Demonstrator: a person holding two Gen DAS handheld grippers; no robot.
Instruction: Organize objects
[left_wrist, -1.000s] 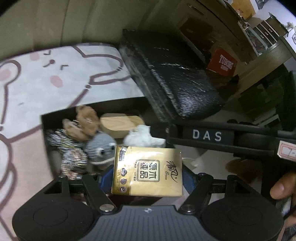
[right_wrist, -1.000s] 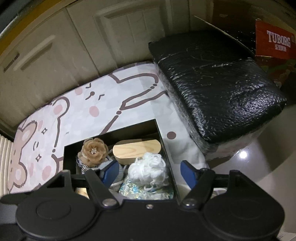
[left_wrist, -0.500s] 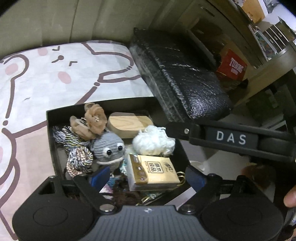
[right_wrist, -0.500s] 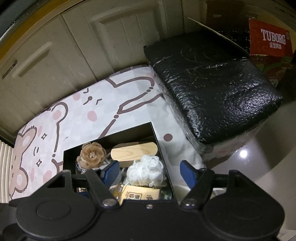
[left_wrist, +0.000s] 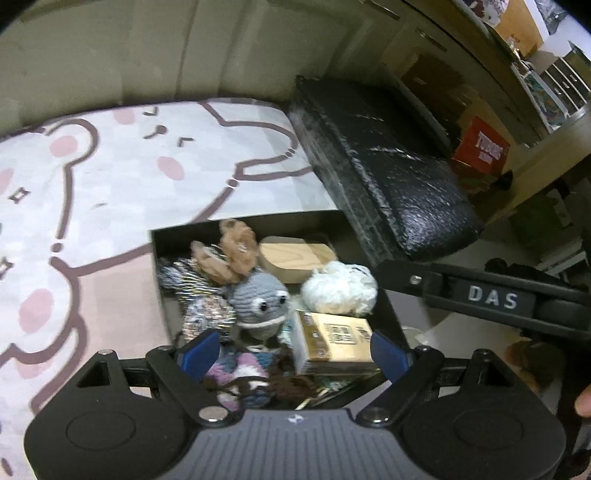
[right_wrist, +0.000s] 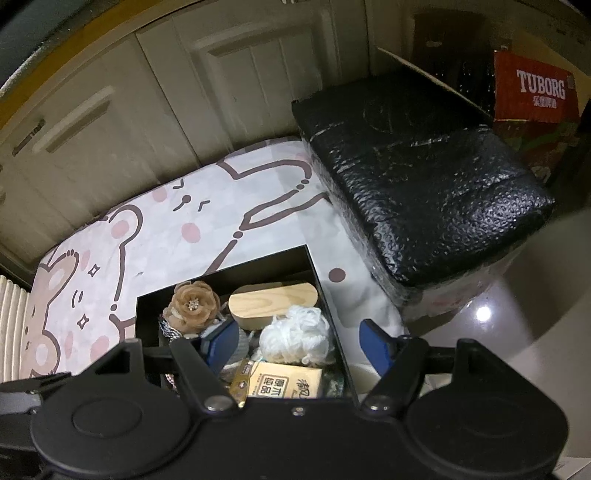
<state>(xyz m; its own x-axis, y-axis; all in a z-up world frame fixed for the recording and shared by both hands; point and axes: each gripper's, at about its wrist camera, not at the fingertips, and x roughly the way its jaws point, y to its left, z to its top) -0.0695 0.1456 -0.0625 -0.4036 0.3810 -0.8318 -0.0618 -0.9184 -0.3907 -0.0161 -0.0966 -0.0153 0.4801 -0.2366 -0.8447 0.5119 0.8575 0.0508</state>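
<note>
One black open box (left_wrist: 159, 258) on a bear-print mat (left_wrist: 110, 177), contents counted from the two wrist views:

- One gold tissue packet (left_wrist: 334, 345), lying flat at the box's near right corner, just beside the white yarn ball (left_wrist: 340, 290) — one of these.
- One grey crocheted doll (left_wrist: 260, 299) with two black eyes, near the middle.
- One oval wooden block (left_wrist: 295, 256) at the far side.
- Two brown fabric flowers (left_wrist: 238, 245), touching each other, far left.
- Metallic tinsel pieces (left_wrist: 207, 310) on the left; count cannot be told.
- One pink, blue and white knitted item (left_wrist: 240, 371) at the near edge, partly hidden.

Left gripper (left_wrist: 291, 350): jaws spread wide above the box, nothing between the blue pads.
Right gripper (right_wrist: 297, 343): jaws apart, holding nothing, over the box's right wall.

Surroundings — one black wrapped block (right_wrist: 417, 177) beside the mat, one red Tuborg carton (right_wrist: 535, 92) behind it.
</note>
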